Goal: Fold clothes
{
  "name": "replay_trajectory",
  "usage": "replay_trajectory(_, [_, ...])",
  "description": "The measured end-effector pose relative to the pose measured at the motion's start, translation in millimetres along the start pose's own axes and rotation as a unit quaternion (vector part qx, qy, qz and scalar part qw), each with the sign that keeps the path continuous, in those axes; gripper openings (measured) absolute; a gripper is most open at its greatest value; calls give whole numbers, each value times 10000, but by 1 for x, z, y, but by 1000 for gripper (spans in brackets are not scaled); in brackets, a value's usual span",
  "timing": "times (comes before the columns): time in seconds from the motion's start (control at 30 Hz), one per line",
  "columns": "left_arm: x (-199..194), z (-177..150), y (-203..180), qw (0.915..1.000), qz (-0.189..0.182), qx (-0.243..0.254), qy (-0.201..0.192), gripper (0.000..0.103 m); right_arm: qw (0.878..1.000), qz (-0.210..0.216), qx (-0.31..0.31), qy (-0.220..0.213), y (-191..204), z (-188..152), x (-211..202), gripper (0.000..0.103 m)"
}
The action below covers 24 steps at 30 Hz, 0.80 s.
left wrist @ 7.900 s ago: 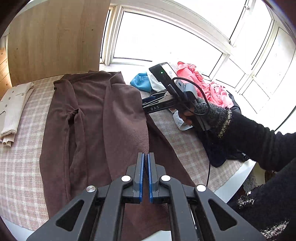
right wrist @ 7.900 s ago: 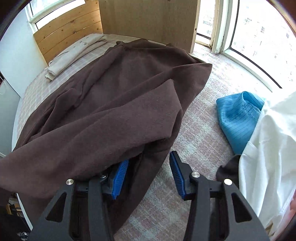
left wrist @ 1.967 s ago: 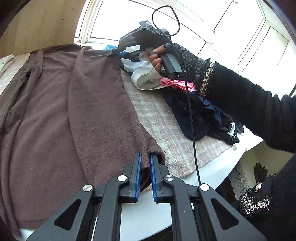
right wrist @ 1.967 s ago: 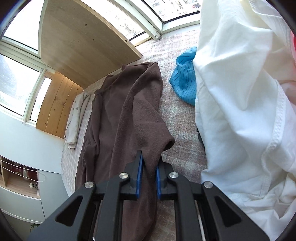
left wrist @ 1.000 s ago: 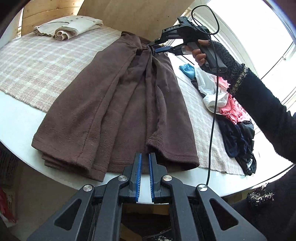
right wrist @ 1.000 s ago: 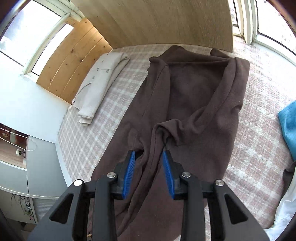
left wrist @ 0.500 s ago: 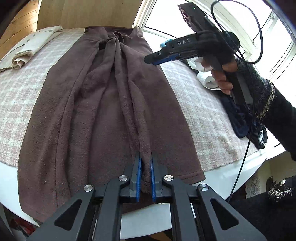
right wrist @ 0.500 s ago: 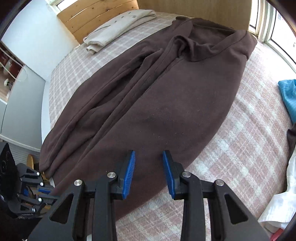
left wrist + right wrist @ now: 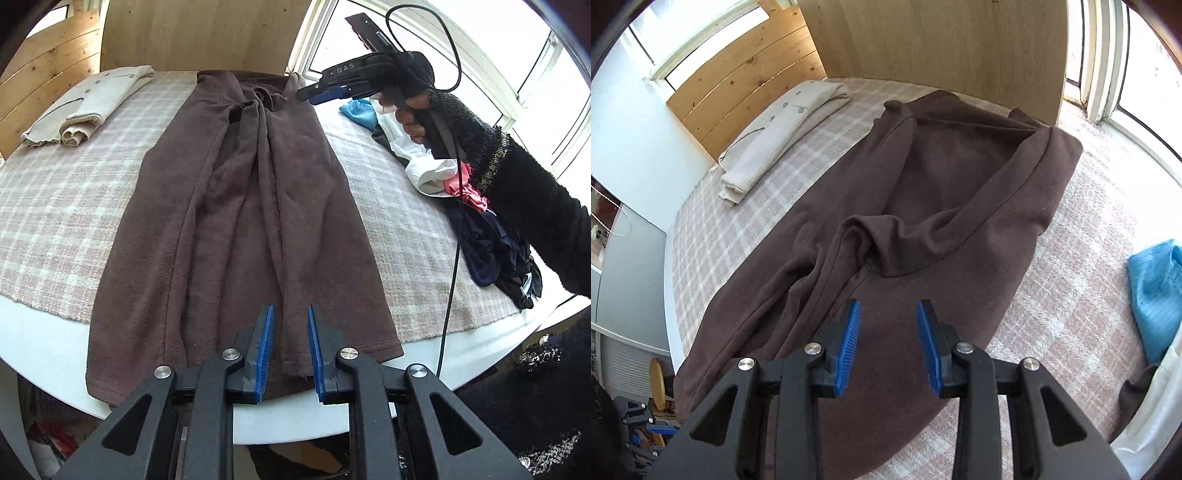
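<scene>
Brown garment (image 9: 255, 206): laid lengthwise on the checked cloth (image 9: 55, 206) of the worktop (image 9: 44, 332), hem at the near edge.
Left gripper (image 9: 290, 347): jaws spread, empty, poised at the hem.
Right gripper (image 9: 888, 345): jaws spread, empty, above the garment near its collar.
Folded cream garment (image 9: 88, 105): left of the brown garment, apart.

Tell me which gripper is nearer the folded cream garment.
Right. The right gripper hovers over the brown garment's collar end, nearer the cream garment; the left gripper is at the hem.
</scene>
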<state>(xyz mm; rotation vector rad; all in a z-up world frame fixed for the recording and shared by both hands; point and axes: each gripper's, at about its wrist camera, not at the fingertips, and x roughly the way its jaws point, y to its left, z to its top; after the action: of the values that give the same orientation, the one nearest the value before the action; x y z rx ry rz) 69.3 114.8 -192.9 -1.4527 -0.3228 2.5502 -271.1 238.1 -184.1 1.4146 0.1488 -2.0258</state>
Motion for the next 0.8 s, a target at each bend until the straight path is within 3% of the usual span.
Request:
replay_trajectory(0.1, [-20, 1, 23, 9986, 391, -315, -162, 23, 9975, -114, -617, 335, 29, -16, 18, 35])
replay_trajectory(0.13, [-28, -1, 31, 9974, 539, -432, -223, 24, 9965, 88, -663, 505, 34, -18, 15, 35])
replay_trajectory(0.23, [-47, -13, 56, 9935, 868, -679, -297, 24, 9972, 587, -384, 242, 34, -7, -7, 39])
replay_trajectory(0.3, [-49, -22, 62, 9927, 999, -629, -242, 24, 9986, 415, -314, 9, 34, 11, -15, 52])
replay_trajectory(0.43, [-32, -30, 54, 9949, 947, -346, 13, 26, 9986, 491, 103, -140, 20, 54, -11, 55])
replay_trajectory(0.6, [-3, -35, 35, 9945, 1001, 69, 295, 30, 9950, 460, 881, 12, -5, 94, 20, 55])
replay_trajectory(0.8, [11, -36, 34, 9944, 990, 45, 364, 31, 9934, 650, 781, 532, -2, 108, 64, 55])
